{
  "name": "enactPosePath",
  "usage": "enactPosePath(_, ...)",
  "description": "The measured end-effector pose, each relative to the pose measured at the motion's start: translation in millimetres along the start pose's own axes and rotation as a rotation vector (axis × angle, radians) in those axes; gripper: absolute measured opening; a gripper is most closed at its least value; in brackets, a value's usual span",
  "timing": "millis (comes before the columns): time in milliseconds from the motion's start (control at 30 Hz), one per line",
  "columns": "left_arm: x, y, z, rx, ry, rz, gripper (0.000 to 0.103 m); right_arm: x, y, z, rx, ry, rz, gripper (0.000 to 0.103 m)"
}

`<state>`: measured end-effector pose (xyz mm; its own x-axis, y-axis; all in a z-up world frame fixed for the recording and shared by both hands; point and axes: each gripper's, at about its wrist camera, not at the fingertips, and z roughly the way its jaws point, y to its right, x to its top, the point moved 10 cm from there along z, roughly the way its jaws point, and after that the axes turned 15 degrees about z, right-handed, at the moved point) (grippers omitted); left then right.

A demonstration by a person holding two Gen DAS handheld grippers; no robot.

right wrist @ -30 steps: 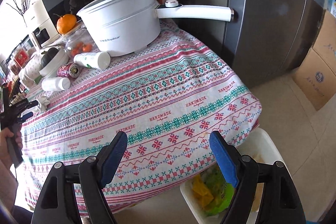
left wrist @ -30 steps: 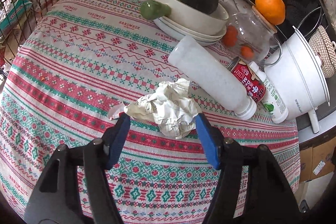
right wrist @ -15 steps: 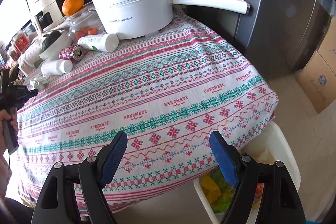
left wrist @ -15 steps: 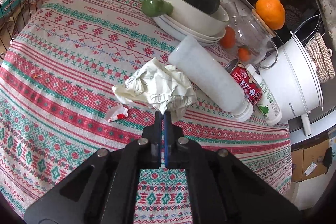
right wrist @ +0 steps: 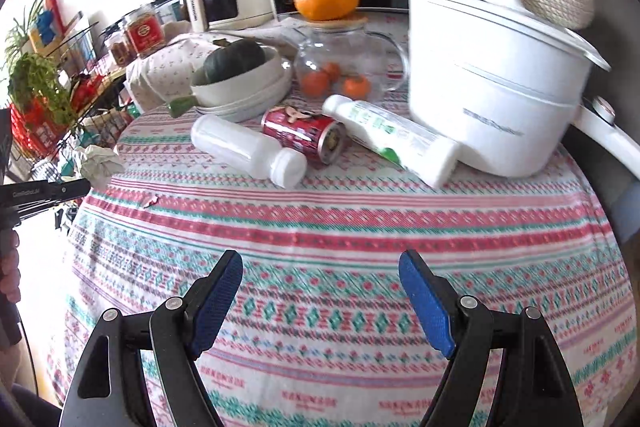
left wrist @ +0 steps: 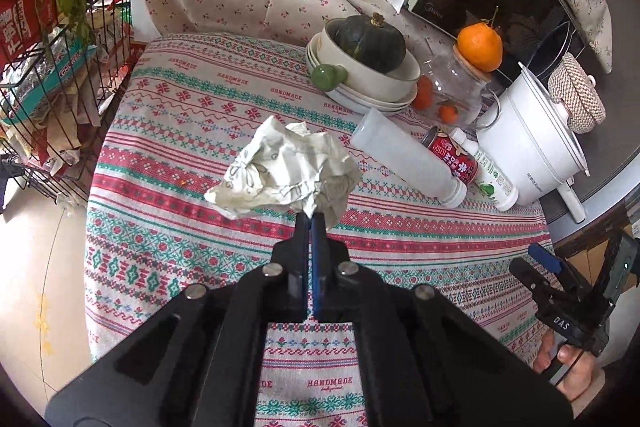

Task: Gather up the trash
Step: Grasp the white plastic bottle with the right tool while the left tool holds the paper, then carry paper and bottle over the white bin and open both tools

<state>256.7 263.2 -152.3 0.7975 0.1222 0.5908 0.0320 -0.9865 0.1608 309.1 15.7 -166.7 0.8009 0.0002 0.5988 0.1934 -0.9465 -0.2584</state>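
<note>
Pinching the crumpled paper (left wrist: pixel 286 169), the left gripper (left wrist: pixel 310 223) has its 2 fingers pressed together on the wad's lower edge, holding it clear above the desk (left wrist: pixel 192 227).

Only the left wrist view shows that grip up close, the paper sitting right at the fingertips; the right wrist view shows the wad (right wrist: pixel 98 163) small at the far left edge, and the right gripper (right wrist: pixel 320 301) with fingers spread wide, nothing between them, well short of the white bottle (right wrist: pixel 246 151), red can (right wrist: pixel 304 135) and tube (right wrist: pixel 394 141) lying by the white pot (right wrist: pixel 492 83).

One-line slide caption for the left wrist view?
Left gripper pinches crumpled paper above the patterned tablecloth; bottles and red can lie beyond.
</note>
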Motion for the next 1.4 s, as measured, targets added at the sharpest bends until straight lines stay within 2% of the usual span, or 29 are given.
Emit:
enactPosePath(133, -2, 14, -4, -0.039, -0.012, 0.045, 0.001, 20, -43, 31, 0.059, 0.001, -0.114, 0.079)
enactPosePath(400, -11, 27, 8, -0.051, -0.064, 0.091, 0.001, 41, -88, 96, 0.071, -0.055, -0.282, 0.054)
enactPosePath(567, -12, 20, 9, -0.048, -0.071, 0.066, 0.001, 48, -89, 118, 0.051, -0.074, -0.335, 0.053)
enactPosePath(733, -17, 24, 16, -0.038, -0.096, 0.084, 0.001, 42, -81, 129, 0.066, -0.109, -0.339, 0.053)
enactPosePath(833, -20, 26, 17, -0.033, -0.104, 0.091, 0.001, 32, -81, 127, 0.065, -0.121, -0.36, 0.053)
enactPosePath(933, -19, 29, 17, 0.014, -0.09, 0.125, 0.001, 16, -77, 125, 0.048, -0.136, -0.388, 0.049)
enactPosePath(1067, -23, 41, 21, 0.027, -0.098, 0.159, 0.001, 3, -68, 111, 0.041, -0.128, -0.356, 0.048)
enactPosePath(1233, -19, 55, 9, 0.028, -0.066, 0.184, 0.001, -7, -53, 68, 0.032, -0.099, -0.308, 0.048)
enactPosePath(1400, -17, 79, -3, 0.016, -0.039, 0.217, 0.001, -12, -28, 5, 0.024, -0.039, -0.246, 0.047)
